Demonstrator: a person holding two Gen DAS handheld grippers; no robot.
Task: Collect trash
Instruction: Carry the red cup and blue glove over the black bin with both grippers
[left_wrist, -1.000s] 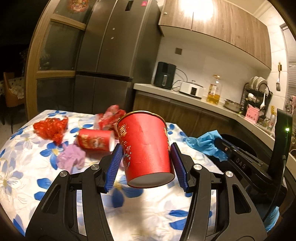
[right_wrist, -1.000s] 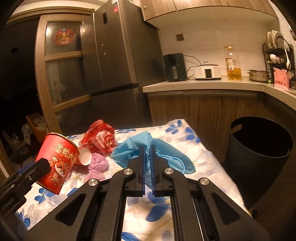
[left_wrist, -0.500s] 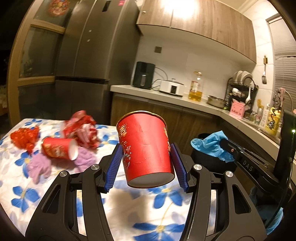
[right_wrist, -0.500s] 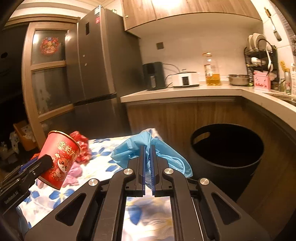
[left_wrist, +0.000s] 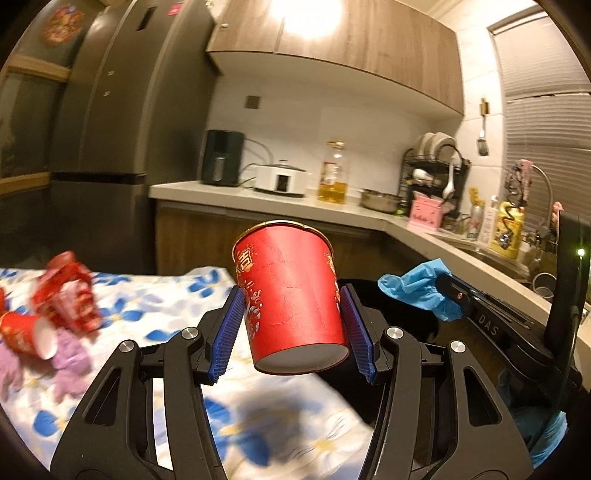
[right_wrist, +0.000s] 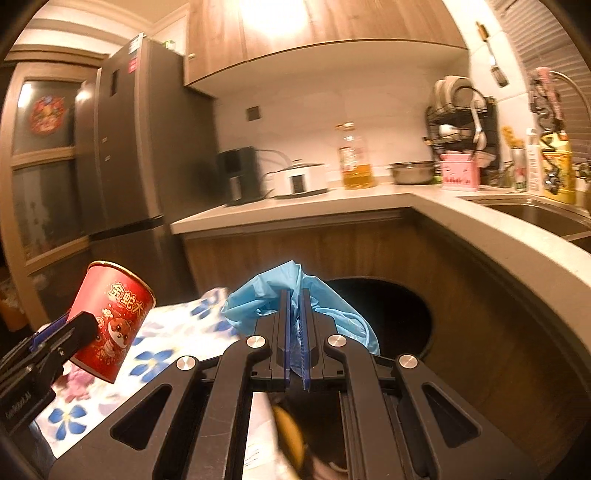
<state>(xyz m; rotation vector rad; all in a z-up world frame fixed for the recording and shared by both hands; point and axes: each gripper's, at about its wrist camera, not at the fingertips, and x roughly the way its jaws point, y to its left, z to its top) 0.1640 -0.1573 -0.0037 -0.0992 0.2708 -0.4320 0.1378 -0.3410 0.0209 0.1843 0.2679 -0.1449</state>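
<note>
My left gripper (left_wrist: 291, 325) is shut on a red paper cup (left_wrist: 290, 295), held upright above the table's near corner; the same red paper cup (right_wrist: 109, 325) shows at the left of the right wrist view. My right gripper (right_wrist: 294, 332) is shut on a crumpled blue glove (right_wrist: 269, 295), and that blue glove (left_wrist: 417, 288) hangs beside the cup in the left wrist view. A black trash bin (right_wrist: 399, 314) stands open just beyond the right gripper, partly hidden by it. The bin's dark rim (left_wrist: 369, 291) lies behind the cup.
On the flowered tablecloth (left_wrist: 155, 310) lie another red cup (left_wrist: 26, 332), red wrappers (left_wrist: 66, 295) and a purple glove (left_wrist: 70, 358). A curved counter (right_wrist: 517, 240) with a sink, an oil bottle (right_wrist: 354, 158) and a dish rack wraps around the bin. A fridge (right_wrist: 125, 147) stands at left.
Both grippers have swung to the right, away from the table's litter and toward the bin, each keeping its load. The bin's opening now lies straight ahead of the right gripper.
</note>
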